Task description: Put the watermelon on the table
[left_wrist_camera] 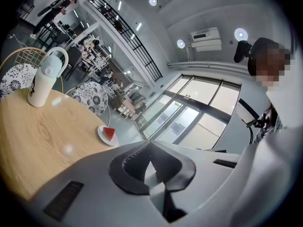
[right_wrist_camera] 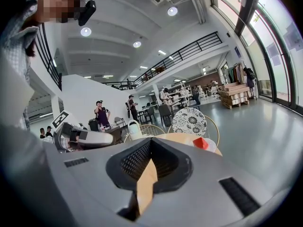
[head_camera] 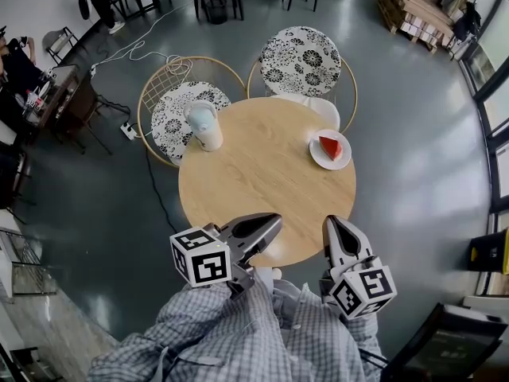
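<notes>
Holds left gripper (head_camera: 273, 221) and right gripper (head_camera: 333, 223), jaws together and empty, at the wooden table's (head_camera: 254, 185) near edge, facing the watermelon slice (head_camera: 331, 146) on its white plate (head_camera: 316, 158) at the table's far right, nearer the right gripper.

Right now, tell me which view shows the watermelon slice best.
The head view: the watermelon slice lies fully visible on its white plate, seen from above. Both gripper views show it only small and distant.
</notes>
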A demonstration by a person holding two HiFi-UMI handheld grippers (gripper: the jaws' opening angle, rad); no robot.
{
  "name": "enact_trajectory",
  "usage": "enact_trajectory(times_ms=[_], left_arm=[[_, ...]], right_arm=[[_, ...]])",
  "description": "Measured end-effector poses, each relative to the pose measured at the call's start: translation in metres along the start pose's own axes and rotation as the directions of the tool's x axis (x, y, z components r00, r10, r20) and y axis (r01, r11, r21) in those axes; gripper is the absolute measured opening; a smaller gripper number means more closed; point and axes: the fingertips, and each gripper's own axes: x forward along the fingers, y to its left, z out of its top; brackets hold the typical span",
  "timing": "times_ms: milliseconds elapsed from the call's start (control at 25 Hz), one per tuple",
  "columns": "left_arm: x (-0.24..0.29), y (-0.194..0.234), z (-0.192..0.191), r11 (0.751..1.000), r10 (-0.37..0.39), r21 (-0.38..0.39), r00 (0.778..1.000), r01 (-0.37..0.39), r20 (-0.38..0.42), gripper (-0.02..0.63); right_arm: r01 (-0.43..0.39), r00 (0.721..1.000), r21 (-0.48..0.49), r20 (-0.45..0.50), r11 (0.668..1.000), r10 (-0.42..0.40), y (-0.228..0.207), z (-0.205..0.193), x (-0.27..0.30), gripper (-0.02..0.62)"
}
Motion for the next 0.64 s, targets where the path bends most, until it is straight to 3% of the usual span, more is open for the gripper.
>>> enact_trajectory(times_ms=[640], left_arm=[[0.0031, -0.0024, -0.0019, 1.000, -0.018, 0.012, 1.000, 0.018, -0.005, 0.008]], right_arm=[[0.003, 1.000, -0.005, -0.009, 1.000, -0.003, -0.0022, -0.0021, 0.0010, 0.009]])
